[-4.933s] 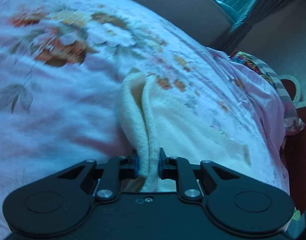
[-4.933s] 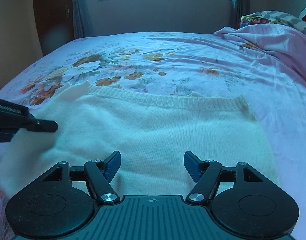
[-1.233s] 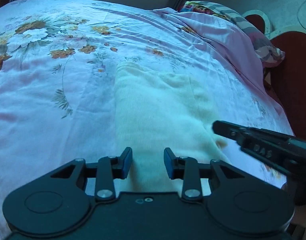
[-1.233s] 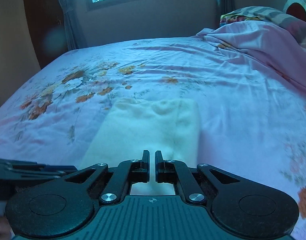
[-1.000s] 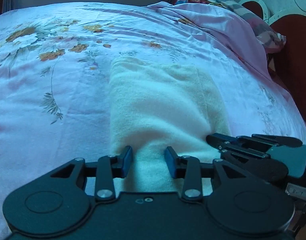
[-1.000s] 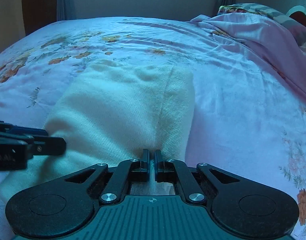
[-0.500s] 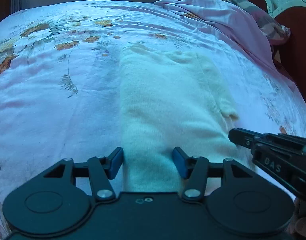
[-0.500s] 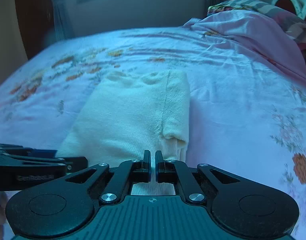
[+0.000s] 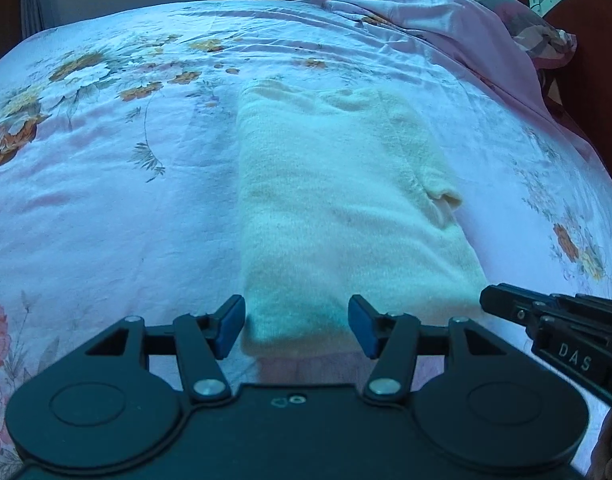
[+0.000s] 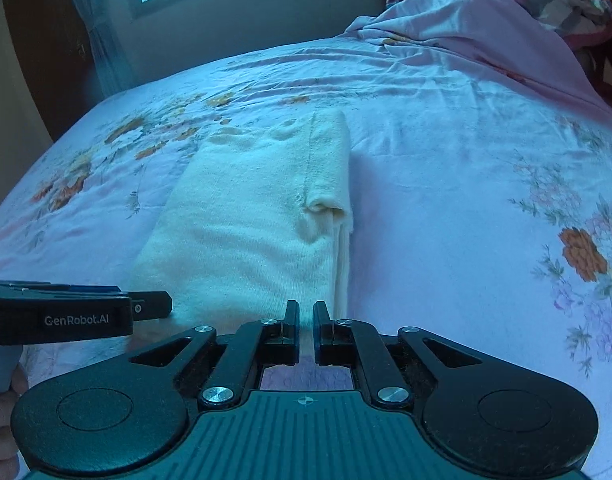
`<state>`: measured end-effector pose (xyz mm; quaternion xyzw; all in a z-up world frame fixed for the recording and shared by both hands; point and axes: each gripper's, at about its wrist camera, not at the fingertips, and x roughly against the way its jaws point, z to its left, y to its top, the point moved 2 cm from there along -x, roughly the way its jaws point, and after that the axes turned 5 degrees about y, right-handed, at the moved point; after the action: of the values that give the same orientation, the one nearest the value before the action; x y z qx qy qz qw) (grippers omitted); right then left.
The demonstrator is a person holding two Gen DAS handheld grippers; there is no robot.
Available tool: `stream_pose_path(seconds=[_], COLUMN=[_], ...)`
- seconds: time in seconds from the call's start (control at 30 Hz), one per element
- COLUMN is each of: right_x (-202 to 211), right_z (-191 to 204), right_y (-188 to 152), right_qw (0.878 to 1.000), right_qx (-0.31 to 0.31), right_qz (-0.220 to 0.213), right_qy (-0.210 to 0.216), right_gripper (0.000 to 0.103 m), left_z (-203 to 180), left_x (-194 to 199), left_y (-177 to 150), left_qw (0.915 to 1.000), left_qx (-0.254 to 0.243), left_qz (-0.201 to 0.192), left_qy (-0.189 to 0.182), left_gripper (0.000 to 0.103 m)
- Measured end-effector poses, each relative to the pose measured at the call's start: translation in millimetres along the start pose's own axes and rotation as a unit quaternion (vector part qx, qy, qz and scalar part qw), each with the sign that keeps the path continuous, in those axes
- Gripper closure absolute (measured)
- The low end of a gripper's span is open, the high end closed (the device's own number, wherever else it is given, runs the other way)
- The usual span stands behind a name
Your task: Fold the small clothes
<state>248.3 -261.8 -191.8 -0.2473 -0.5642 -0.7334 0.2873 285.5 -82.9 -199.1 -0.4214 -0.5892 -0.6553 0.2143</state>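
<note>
Lying folded, sweater (image 9: 337,208) faces rumpled blanket (image 9: 445,36).

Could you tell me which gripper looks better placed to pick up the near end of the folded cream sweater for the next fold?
Probably the left gripper: its jaws have just been opening and now straddle the near edge of the cream sweater without gripping. The right gripper, only cracked open, sits at the sweater's right corner.

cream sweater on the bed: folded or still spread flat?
Folded. The cream sweater lies as a narrow strip, a doubled sleeve cuff along one side.
</note>
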Motion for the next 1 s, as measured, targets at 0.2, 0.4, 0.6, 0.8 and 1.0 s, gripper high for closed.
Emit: stream_pose_path(seconds=[0.2,0.4,0.6,0.8,1.0], right_x=[9,-12,-44,-69,-96], right_z=[-2,-16,-37,-30,-45], right_y=[9,27,51,72,61], right_qw=[1.000,0.999,0.998,0.999,0.998], right_qx=[0.007,-0.019,-0.059,-0.002,0.024], right_qz=[-0.027,-0.018,-0.006,-0.024,0.004], right_qy=[0.006,0.021,0.028,-0.021,-0.051], right_gripper=[0.024,0.024,0.024,0.051,0.064], left_z=[2,18,32,28,21], left_x=[2,-6,-30,-53,-58], left_y=[5,22,41,49,42], left_qw=[0.9999,0.9996,0.9980,0.9974,0.9966], left_qx=[-0.007,0.024,0.055,0.061,0.057], left_qz=[-0.006,-0.008,0.000,0.002,0.004], left_qy=[0.006,-0.013,-0.030,-0.039,-0.060], left_gripper=[0.045,0.042,0.042,0.046,0.046])
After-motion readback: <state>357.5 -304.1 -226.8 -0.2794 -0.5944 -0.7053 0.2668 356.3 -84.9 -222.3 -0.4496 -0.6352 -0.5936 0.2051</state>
